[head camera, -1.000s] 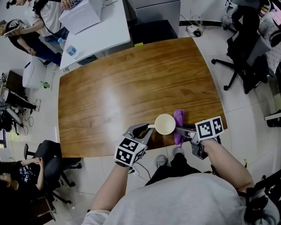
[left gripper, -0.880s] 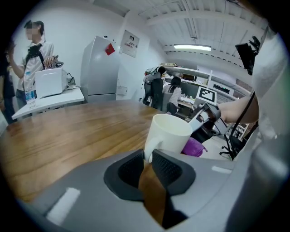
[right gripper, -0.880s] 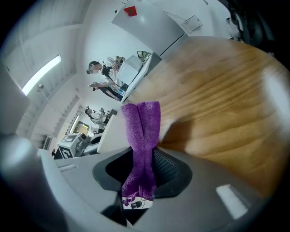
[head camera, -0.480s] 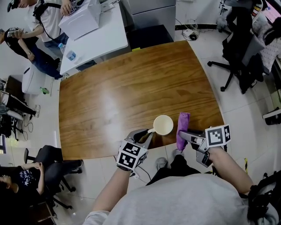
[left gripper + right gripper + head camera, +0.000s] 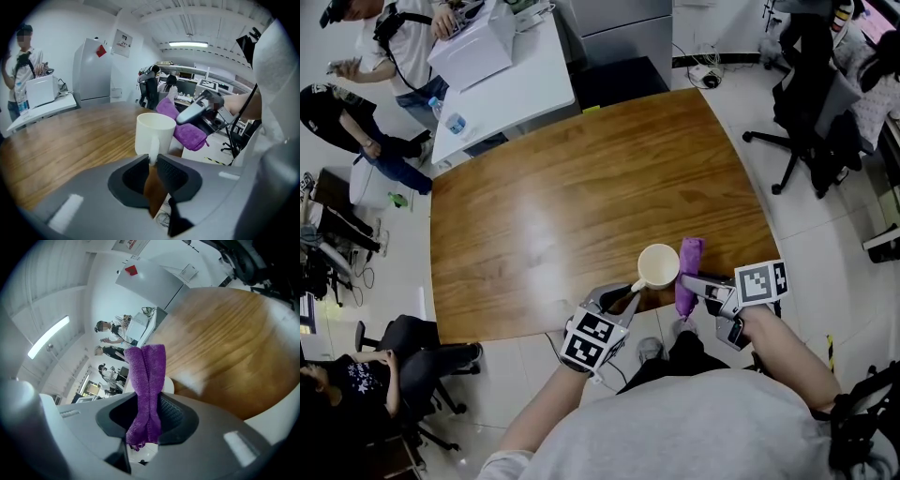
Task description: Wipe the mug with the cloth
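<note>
Mug (image 5: pixel 659 266): at the near edge of the table (image 5: pixel 544 197), its handle clamped in our left gripper (image 5: pixel 152 161), jaws nearly together. Cloth (image 5: pixel 686 272): pinched tight in our right gripper (image 5: pixel 149 404). We have brought it back against the mug's side after a brief gap, so wiping likely resumes.

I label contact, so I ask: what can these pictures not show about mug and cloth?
Stains inside mug: head view too small; left gripper view, its wall hides them.
Cloth touching mug: right gripper view, cloth covers the mug; head view, too small.
Mug base: left gripper view, left gripper hides it.
</note>
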